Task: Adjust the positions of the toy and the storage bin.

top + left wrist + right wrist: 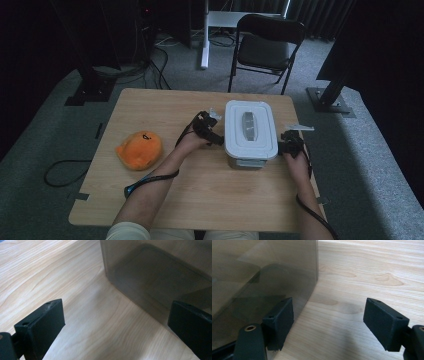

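In the high view, the white lid (250, 129) hid the inside of the container (246, 162), so its contents could not be told. In the left gripper view the smoky container wall (155, 277) ran off the top and right edges, and the left gripper (117, 327) had its far jaw cut by the corner. In the right gripper view, the right gripper (328, 323) had one jaw against the murky wall (257, 277); contact could not be told.
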A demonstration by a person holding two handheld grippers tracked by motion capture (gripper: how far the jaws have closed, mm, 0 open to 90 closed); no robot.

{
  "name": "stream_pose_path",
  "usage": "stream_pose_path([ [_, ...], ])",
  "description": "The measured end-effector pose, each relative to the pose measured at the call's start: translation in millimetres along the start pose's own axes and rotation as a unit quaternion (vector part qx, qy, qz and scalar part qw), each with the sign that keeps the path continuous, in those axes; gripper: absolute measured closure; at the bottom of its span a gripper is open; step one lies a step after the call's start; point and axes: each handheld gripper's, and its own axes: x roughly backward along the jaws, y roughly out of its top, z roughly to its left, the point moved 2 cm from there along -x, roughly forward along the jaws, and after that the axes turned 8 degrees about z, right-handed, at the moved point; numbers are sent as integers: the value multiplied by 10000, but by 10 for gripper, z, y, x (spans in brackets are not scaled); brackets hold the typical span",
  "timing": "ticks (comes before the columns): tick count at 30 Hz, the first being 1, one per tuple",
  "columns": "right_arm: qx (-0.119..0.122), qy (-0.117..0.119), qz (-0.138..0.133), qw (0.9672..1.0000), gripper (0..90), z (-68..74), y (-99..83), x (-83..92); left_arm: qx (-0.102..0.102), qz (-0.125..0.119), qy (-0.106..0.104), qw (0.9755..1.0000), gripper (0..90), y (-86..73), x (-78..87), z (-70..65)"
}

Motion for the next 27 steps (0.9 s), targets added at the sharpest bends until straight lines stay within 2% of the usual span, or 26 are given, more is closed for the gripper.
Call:
stream_pose_path([
  [3,54,54,-18,10000,238,53,-27,11,-51,24,8,10000,15,-61,49,-32],
  [7,62,108,-45,9999,245,86,-68,35,14,38,-76,10000,15,-113,73,-51],
  [8,75,104,-57,9999,245,102,-85,54,96,68,-114,9999,15,-143,91,-73],
  [10,157,133,-79,9998,249,153,-129,102,3,130,-136,9998,15,-171,130,-96],
  [13,225,213,-177,9994,258,204,-143,147,26,49,-118,9999,15,-247,171,-139],
  [18,202,376,-250,9988,259,279,-203,151,-9,17,-104,9999,15,-375,255,-189],
  [22,420,352,-213,9983,260,368,-212,175,-208,67,41,9998,15,-432,332,-233],
  [27,520,416,-186,9976,261,429,-243,202,-118,34,-55,9999,15,-534,385,-276],
])
